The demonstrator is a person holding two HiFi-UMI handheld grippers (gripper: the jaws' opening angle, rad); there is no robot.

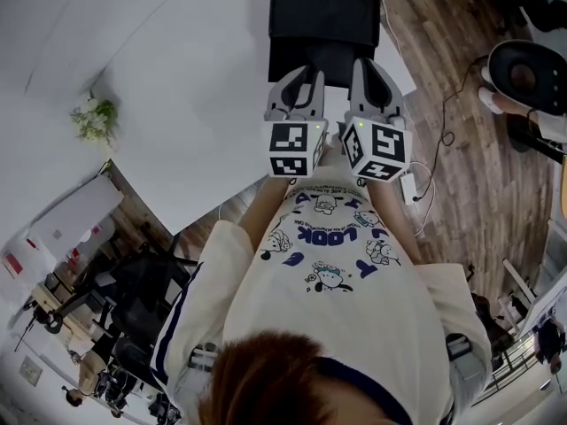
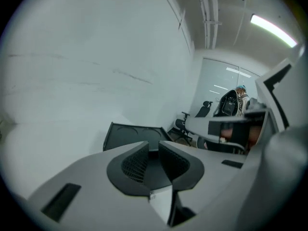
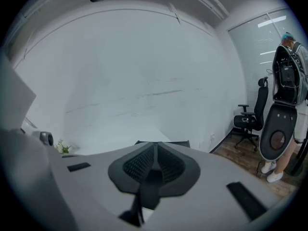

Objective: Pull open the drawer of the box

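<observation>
The black box [image 1: 324, 25] stands at the far end of the white table [image 1: 177, 78]; no drawer front can be made out on it. Both grippers are held side by side just short of the box, apart from it. My left gripper [image 1: 304, 76] is open by a narrow gap with nothing in it. In the left gripper view the left gripper [image 2: 153, 147] points at the box [image 2: 130, 134], whose flat top shows. My right gripper [image 1: 374, 71] is shut and empty. The right gripper view shows the right gripper [image 3: 155, 149] with pads touching and the box [image 3: 168, 142] just past the tips.
A small plant [image 1: 93, 118] sits at the table's left corner. Right of the table on the wood floor [image 1: 478, 175] lie a cable and adapter [image 1: 409, 187]. A person [image 3: 288, 105] and an office chair [image 3: 250, 119] stand at the right.
</observation>
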